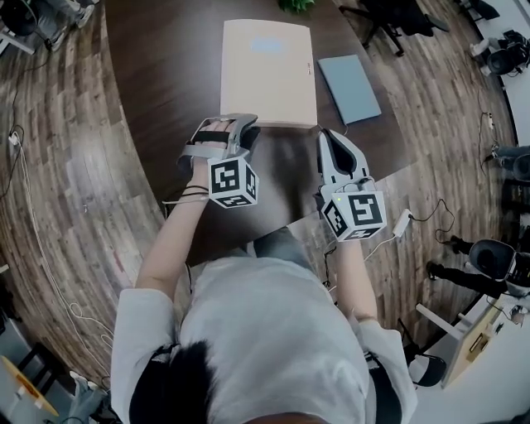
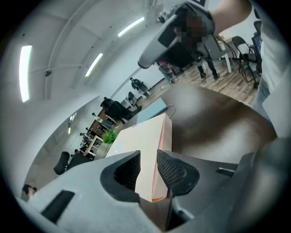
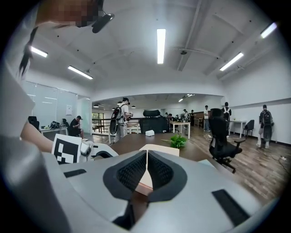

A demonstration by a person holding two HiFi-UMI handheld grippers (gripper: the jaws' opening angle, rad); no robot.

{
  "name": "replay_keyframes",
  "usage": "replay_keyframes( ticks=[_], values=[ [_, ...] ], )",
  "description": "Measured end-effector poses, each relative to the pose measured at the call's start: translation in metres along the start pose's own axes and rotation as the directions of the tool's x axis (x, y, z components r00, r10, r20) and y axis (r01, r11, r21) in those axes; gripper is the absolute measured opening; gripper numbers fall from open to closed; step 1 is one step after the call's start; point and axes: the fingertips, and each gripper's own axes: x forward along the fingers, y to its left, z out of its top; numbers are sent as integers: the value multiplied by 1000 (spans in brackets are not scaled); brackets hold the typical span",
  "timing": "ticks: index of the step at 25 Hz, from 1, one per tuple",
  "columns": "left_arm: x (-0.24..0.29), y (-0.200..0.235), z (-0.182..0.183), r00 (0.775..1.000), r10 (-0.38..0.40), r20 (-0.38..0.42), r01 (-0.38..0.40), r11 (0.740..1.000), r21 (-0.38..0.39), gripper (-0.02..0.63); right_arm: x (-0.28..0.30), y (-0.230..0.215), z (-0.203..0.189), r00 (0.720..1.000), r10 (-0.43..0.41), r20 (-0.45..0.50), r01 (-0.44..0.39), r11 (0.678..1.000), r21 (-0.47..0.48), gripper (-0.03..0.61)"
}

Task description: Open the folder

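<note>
On the dark desk [image 1: 161, 91], the left gripper [image 1: 232, 126] sits left of centre in the head view, at the near left corner of the beige folder [image 1: 267, 70]. In the left gripper view, the left gripper [image 2: 148, 157] has its fingers [image 2: 175, 169] a short way apart, pressed on either side of the folder [image 2: 141, 141], whose near corner fills the gap between them. The folder lies closed and flat in the upper middle of the head view, its near edge towards the person.

At the folder's near right corner is the right gripper [image 1: 327, 134]. In the right gripper view, the right gripper [image 3: 147, 157] has its fingers [image 3: 161, 170] drawn almost together, with only a thin pale strip of the folder [image 3: 163, 149] between the pads and more beige showing below them.

Further right, near the folder but apart from it, a blue-grey book [image 1: 349, 87] lies flat. A green plant [image 1: 296, 4] stands at the top edge.
</note>
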Motion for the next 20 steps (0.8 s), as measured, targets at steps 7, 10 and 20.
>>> replay_keyframes(
  ticks=[7, 10, 20],
  values=[
    [35, -10, -13, 993, -21, -120, 27, 998, 48, 89, 8, -23, -10, 1000, 17, -20, -17, 1000, 26, 12],
    [42, -10, -16, 990, -12, -139, 16, 999, 30, 89, 11, -28, -15, 999, 27, -26, -26, 999, 32, 12],
    [51, -2, -7, 983, 82, -166, -69, 994, 83, 91, 17, -48, -18, 999, 43, -28, -42, 998, 52, 12]
  ],
)
